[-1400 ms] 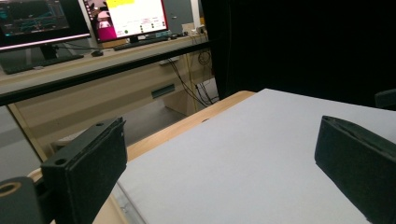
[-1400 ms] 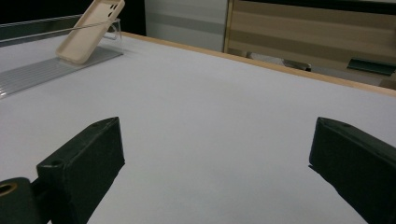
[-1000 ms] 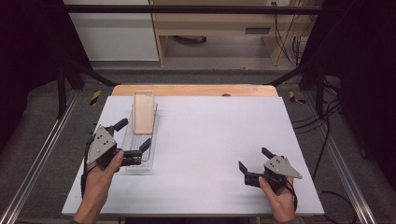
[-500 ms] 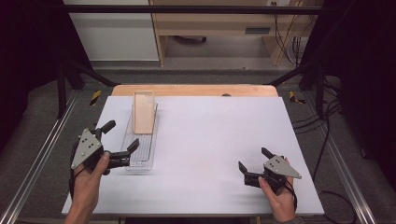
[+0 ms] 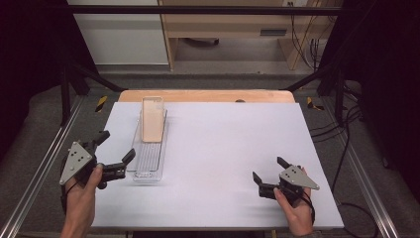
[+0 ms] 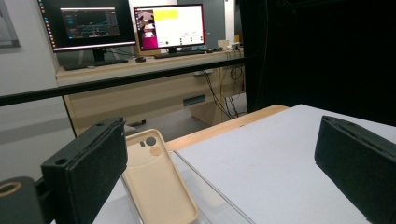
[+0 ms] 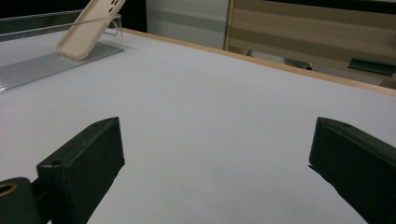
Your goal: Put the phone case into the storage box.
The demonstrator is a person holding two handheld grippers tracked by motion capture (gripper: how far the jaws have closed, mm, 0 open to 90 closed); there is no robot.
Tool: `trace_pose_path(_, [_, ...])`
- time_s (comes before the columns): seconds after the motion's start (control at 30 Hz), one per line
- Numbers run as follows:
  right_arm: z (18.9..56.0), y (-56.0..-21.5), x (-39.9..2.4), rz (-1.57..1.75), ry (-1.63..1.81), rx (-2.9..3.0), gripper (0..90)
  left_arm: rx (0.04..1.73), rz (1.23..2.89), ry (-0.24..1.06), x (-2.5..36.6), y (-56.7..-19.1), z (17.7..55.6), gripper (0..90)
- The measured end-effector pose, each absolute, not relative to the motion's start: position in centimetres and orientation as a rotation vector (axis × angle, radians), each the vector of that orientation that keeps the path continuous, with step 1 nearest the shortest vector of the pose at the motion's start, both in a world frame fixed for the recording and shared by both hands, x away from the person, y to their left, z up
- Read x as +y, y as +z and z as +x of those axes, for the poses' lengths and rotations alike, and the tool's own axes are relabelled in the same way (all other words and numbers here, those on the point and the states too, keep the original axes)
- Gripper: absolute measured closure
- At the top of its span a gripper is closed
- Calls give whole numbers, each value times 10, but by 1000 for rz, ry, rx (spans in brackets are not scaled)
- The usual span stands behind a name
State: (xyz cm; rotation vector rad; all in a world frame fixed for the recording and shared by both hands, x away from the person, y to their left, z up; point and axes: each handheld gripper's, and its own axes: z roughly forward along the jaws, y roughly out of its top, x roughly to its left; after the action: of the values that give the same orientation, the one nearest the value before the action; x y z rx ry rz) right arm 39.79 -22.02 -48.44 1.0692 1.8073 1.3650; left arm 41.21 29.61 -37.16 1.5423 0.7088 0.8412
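On the table (image 5: pixel 213 144), toward its left side, a clear tray (image 5: pixel 148 158) runs front to back, and a phone case (image 5: pixel 152 119) leans tilted inside it at the far end. The left gripper (image 5: pixel 116 153) sits just left of the tray's near end, the right gripper (image 5: pixel 270 171) well apart near the front right. Beyond the table stands a desk (image 6: pixel 154 79) with two monitors (image 6: pixel 168 25) on it.

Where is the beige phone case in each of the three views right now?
High view: the phone case stands upper left, propped at the far end of the clear tray.
Left gripper view: bottom centre-left, beside the near-left jaw, its camera cut-out at the top.
Right gripper view: top left corner, leaning, upper end cropped.
Shared landmark: the table's wooden far edge.
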Motion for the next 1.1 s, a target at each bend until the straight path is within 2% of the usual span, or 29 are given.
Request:
trace_pose_path(0.6, [398, -484, -221, 1061, 1363, 1804, 31, 736, 1501, 851, 320, -386, 405, 23])
trace_pose_path(1.1, [398, -485, -221, 1048, 1365, 1781, 31, 724, 1511, 854, 324, -405, 404, 23])
